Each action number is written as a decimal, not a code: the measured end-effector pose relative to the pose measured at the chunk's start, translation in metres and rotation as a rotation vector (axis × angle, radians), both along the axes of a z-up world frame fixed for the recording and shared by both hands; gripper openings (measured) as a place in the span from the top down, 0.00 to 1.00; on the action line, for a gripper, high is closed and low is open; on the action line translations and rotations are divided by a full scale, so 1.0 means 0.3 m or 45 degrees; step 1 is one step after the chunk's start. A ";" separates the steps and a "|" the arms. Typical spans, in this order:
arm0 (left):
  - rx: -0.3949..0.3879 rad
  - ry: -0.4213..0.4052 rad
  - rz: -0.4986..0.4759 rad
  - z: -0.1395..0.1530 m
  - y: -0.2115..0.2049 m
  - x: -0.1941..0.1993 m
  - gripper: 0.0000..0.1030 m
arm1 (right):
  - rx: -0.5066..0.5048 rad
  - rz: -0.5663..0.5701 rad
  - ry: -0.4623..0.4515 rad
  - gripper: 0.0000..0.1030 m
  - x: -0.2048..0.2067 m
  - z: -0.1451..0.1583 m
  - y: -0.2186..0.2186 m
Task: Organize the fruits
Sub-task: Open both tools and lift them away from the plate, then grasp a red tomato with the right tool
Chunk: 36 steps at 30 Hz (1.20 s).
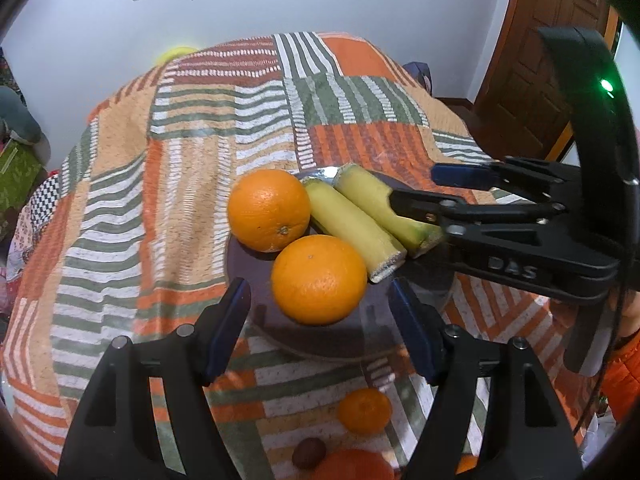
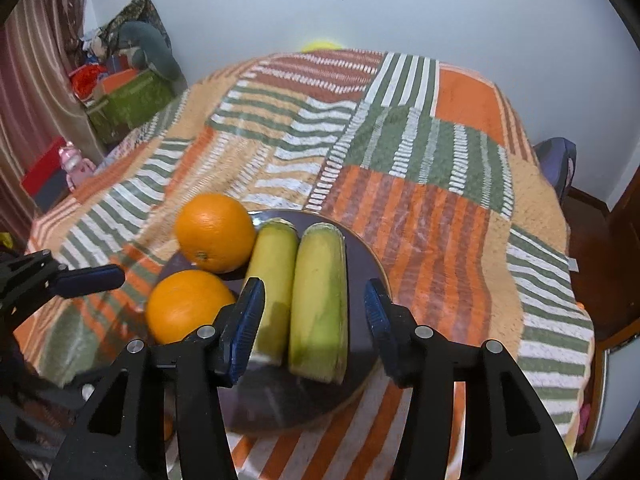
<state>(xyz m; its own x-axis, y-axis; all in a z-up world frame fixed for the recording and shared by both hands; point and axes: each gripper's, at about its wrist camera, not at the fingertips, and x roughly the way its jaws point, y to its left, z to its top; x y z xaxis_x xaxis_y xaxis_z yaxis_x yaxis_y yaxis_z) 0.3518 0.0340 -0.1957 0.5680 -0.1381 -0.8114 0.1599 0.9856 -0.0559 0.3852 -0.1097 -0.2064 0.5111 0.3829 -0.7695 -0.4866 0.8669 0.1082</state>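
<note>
A dark round plate (image 1: 360,332) on the patchwork tablecloth carries two oranges, far (image 1: 269,210) and near (image 1: 319,280), and two yellow-green banana pieces (image 1: 348,226) (image 1: 368,196) lying side by side. My left gripper (image 1: 318,285) is open just in front of the near orange, and its blue pads do not touch it. In the right wrist view my right gripper (image 2: 313,283) stands open over the two banana pieces (image 2: 280,264) (image 2: 320,292), with a gap at the right pad. One of the left gripper's fingers (image 2: 88,276) shows at the left, beside the oranges (image 2: 216,232) (image 2: 188,306).
Off the plate, near the table's front edge, lie a small mandarin (image 1: 364,410), a brown fruit (image 1: 309,453) and another orange fruit (image 1: 352,466). The tablecloth (image 2: 420,208) spreads far behind the plate (image 2: 356,256). A wooden door (image 1: 552,40) stands to the right, and clutter sits at the left wall (image 2: 128,96).
</note>
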 end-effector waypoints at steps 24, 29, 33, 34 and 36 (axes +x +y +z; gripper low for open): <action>0.005 -0.136 0.013 0.254 0.076 -0.463 0.19 | 0.068 0.035 -0.095 0.46 -0.479 0.164 -0.046; 0.012 -0.119 -0.001 0.239 0.084 -0.533 0.18 | 0.088 0.054 -0.053 0.46 -0.542 0.135 -0.033; 0.034 -0.097 -0.001 0.216 0.097 -0.569 0.18 | 0.091 0.066 -0.026 0.46 -0.581 0.103 -0.005; 0.035 -0.090 0.000 0.208 0.104 -0.573 0.18 | 0.097 0.072 -0.012 0.46 -0.589 0.091 0.007; 0.037 -0.068 0.005 0.188 0.123 -0.586 0.18 | 0.100 0.083 0.013 0.46 -0.599 0.069 0.027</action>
<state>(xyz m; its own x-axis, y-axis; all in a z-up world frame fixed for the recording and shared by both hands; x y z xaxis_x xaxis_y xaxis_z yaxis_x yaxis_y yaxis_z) 0.1759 0.0709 -0.1394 0.6113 -0.1123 -0.7834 0.1576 0.9873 -0.0186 0.2055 -0.1016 -0.1857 0.4757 0.4744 -0.7407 -0.5400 0.8222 0.1798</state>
